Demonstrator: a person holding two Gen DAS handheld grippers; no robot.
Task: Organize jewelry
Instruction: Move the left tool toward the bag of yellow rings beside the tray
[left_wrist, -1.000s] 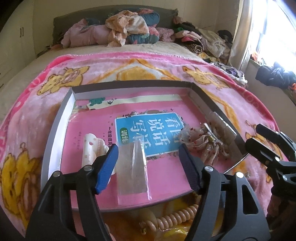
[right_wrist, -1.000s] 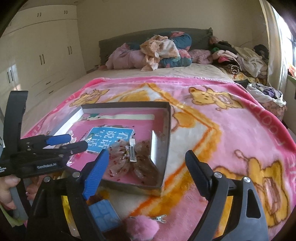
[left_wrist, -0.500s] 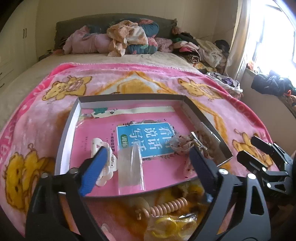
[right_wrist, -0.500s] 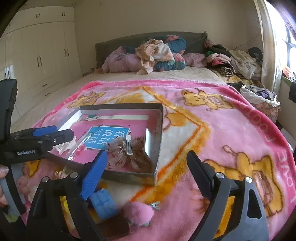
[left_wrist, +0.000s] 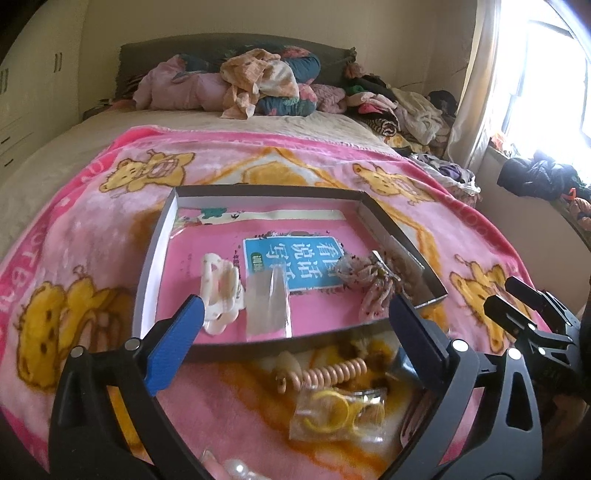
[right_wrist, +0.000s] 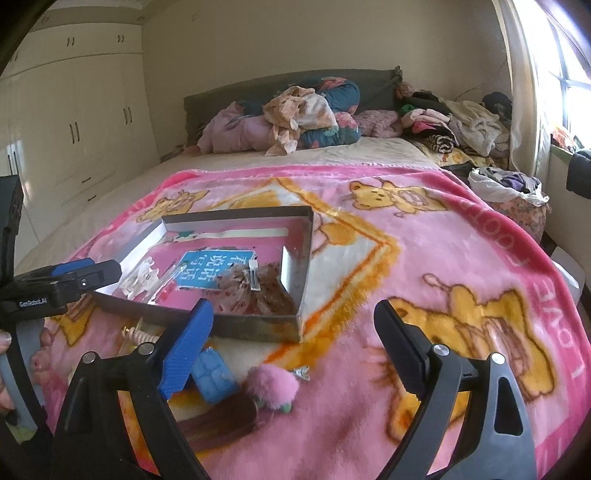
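A shallow grey box (left_wrist: 258, 192) (right_wrist: 303, 258) with a pink book inside lies on the pink blanket. In it are a white claw clip (left_wrist: 219, 291), a clear plastic sachet (left_wrist: 267, 306) and a floral bow clip (left_wrist: 369, 280) (right_wrist: 255, 288). In front of the box lie a peach spiral hair tie (left_wrist: 332, 371) and a bag of yellow rings (left_wrist: 336, 410). My left gripper (left_wrist: 291, 332) is open and empty above the box's near edge. My right gripper (right_wrist: 291, 339) is open and empty, over a blue clip (right_wrist: 214, 374), a pink pompom (right_wrist: 273, 382) and a brown barrette (right_wrist: 218, 421).
The pink bear blanket (right_wrist: 443, 258) covers the bed. Heaped clothes and pillows (left_wrist: 258, 85) lie at the headboard. More clothes are piled by the window at the right (right_wrist: 461, 125). White wardrobes (right_wrist: 74, 129) stand at the left.
Both grippers have drawn back and up from the box, so the loose items in front of it have come into view. Both stayed open.
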